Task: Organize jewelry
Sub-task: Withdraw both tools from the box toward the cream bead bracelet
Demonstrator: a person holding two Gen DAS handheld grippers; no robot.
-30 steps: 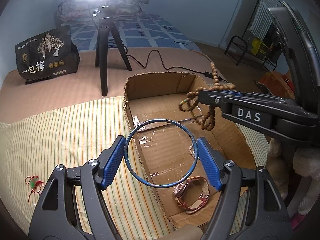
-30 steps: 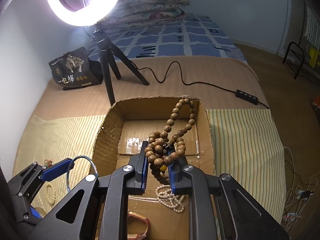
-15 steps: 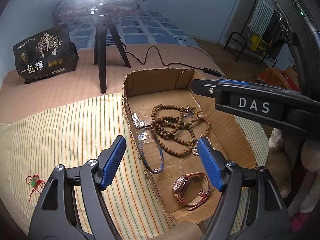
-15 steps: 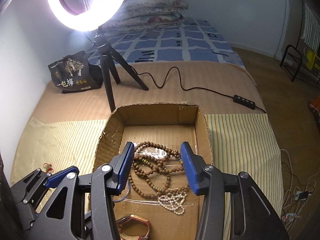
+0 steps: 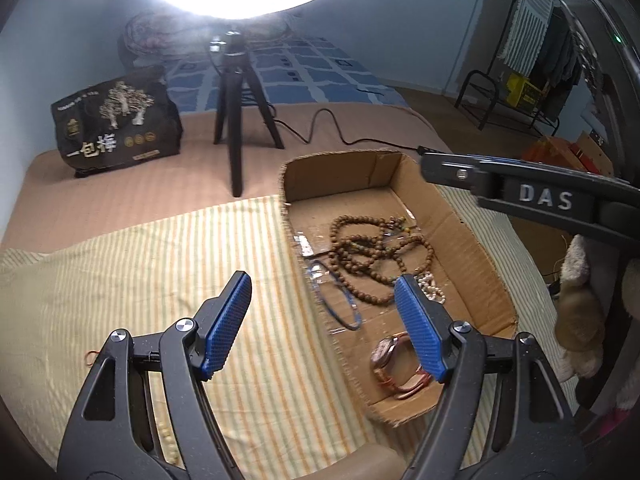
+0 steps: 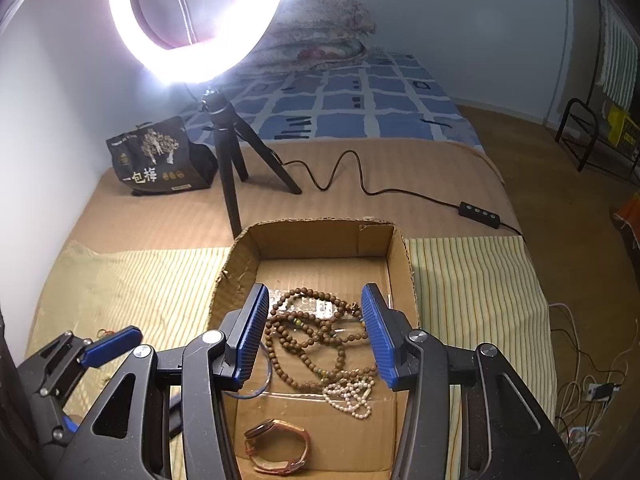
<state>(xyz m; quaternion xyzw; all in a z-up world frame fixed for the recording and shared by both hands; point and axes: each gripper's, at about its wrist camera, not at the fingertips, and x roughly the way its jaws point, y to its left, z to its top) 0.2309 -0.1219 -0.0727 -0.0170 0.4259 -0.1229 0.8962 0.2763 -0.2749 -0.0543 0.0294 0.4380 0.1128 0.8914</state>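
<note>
I held both the left tool (image 5: 324, 320) and right tool (image 6: 316, 336) spread empty above the box (image 6: 402, 264), since the beads (image 6: 316, 344) lay inside.

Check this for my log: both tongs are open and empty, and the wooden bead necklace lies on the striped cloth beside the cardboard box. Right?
Not quite. The wooden bead necklace lies inside the cardboard box, not on the striped cloth; the right wrist view shows it. The left tongs and right tongs are indeed open and empty.
</note>
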